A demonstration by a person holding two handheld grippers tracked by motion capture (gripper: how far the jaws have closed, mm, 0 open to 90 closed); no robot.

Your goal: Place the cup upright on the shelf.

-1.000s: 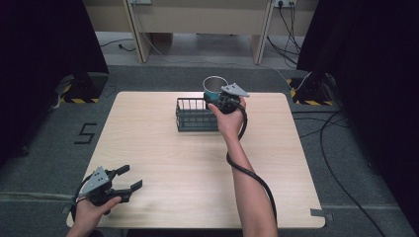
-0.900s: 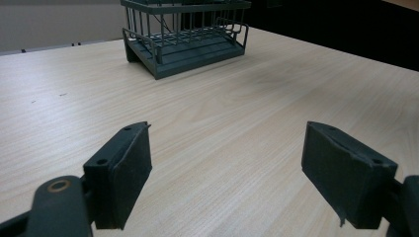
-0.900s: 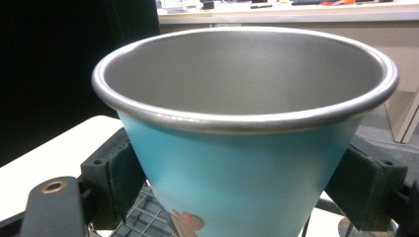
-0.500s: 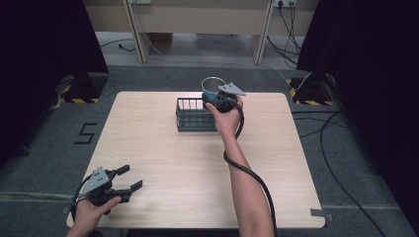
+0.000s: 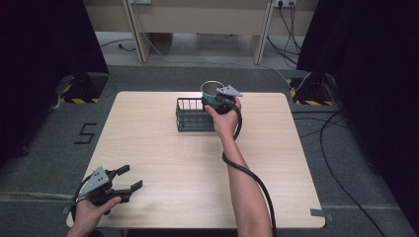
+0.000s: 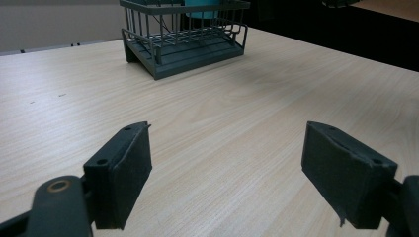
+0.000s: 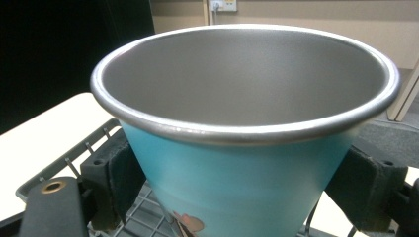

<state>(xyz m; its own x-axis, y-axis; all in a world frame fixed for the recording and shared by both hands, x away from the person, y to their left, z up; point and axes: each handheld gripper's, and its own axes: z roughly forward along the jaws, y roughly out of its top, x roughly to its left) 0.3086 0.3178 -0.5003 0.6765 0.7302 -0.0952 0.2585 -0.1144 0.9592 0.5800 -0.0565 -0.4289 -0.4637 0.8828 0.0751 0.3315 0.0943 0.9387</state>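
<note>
A teal metal cup (image 5: 213, 89) with a steel rim stands upright at the right end of a dark wire basket (image 5: 190, 114) on the far middle of the table. My right gripper (image 5: 218, 101) is shut on the cup's (image 7: 247, 148) wall, one pad on each side. The basket's wires (image 7: 74, 165) show just below the cup; whether the cup's base touches the basket floor is hidden. My left gripper (image 5: 129, 177) lies open near the table's front left corner, nothing between its pads (image 6: 121, 170). It faces the basket (image 6: 185, 39) far ahead.
The light wooden table (image 5: 163, 148) is bare between the left gripper and the basket. The right gripper's cable (image 5: 247, 170) trails along the forearm. Dark curtains and floor cables surround the table.
The right gripper has shifted the cup slightly left and down at the basket's right end. The left gripper has stayed put.
</note>
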